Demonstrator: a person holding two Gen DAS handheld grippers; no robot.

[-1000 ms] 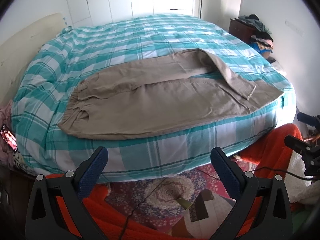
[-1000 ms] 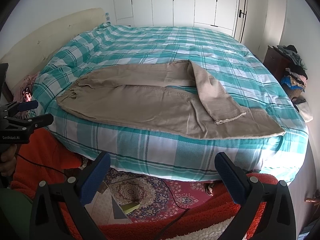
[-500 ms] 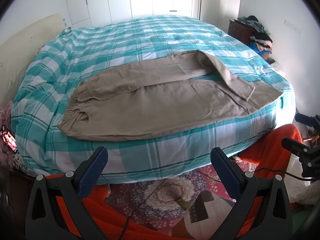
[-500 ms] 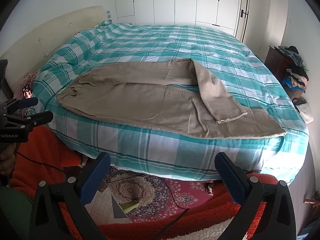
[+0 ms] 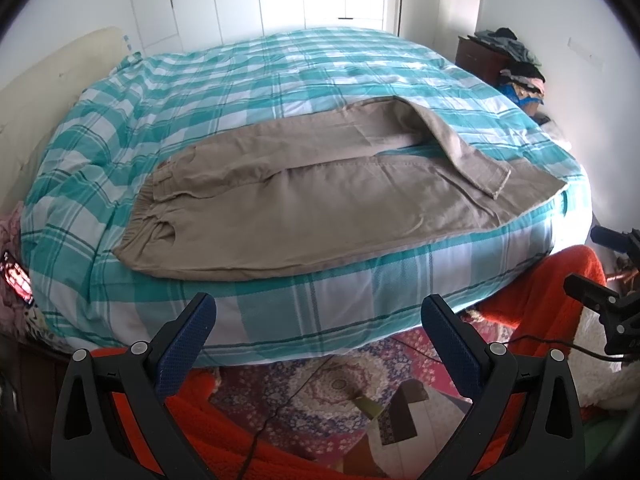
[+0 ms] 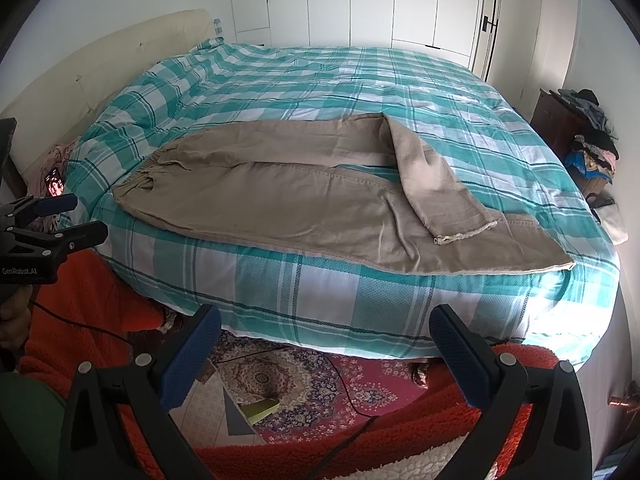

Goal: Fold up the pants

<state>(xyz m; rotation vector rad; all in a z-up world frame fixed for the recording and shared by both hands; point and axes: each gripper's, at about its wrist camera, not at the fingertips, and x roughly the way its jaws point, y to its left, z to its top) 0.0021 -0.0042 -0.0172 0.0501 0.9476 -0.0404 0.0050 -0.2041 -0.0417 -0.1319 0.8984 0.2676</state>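
**Khaki pants spread along the bed's near edge**

The khaki pants lie flat on the plaid bed, far leg folded back. Left hand-held gripper and right hand-held gripper hang released, empty. Only the right view shows a phone.

The folded-over far leg of the pants hides part of the near leg beneath it. In the left wrist view the right gripper is cut off by the picture's edge — only 2 finger ends show. The clothes pile on the dresser is too small to sort out, and the small lit screen by the bed is unreadable.
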